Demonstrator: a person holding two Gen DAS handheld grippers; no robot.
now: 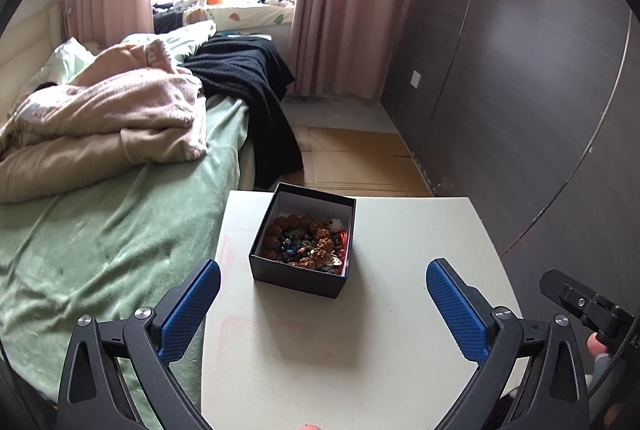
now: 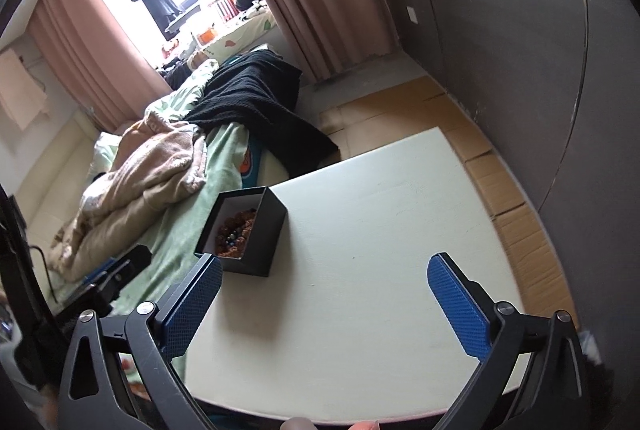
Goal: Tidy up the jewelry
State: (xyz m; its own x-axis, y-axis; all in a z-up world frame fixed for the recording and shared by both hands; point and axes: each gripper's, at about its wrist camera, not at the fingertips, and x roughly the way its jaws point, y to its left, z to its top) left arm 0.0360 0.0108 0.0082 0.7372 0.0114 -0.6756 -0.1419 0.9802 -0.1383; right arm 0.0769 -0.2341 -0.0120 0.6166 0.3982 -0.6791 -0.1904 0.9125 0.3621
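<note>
A black open-topped box (image 1: 303, 277) with a white inside stands on the white table (image 1: 360, 330). It holds jewelry (image 1: 308, 241): brown bead bracelets, small dark and blue beads, some red pieces. My left gripper (image 1: 323, 290) hangs just in front of the box, wide open, with nothing between its blue pads (image 1: 188, 310). In the right wrist view the same box (image 2: 262, 242) sits at the table's left edge. My right gripper (image 2: 325, 292) is open and empty, to the right of and nearer than the box, over the bare tabletop (image 2: 380, 250).
A bed with a green sheet (image 1: 100, 230), a beige blanket (image 1: 112, 118) and a black throw (image 1: 248, 86) runs along the table's left side. A dark panelled wall (image 1: 520, 90) closes the right. Cardboard (image 1: 352, 158) covers the floor beyond the table.
</note>
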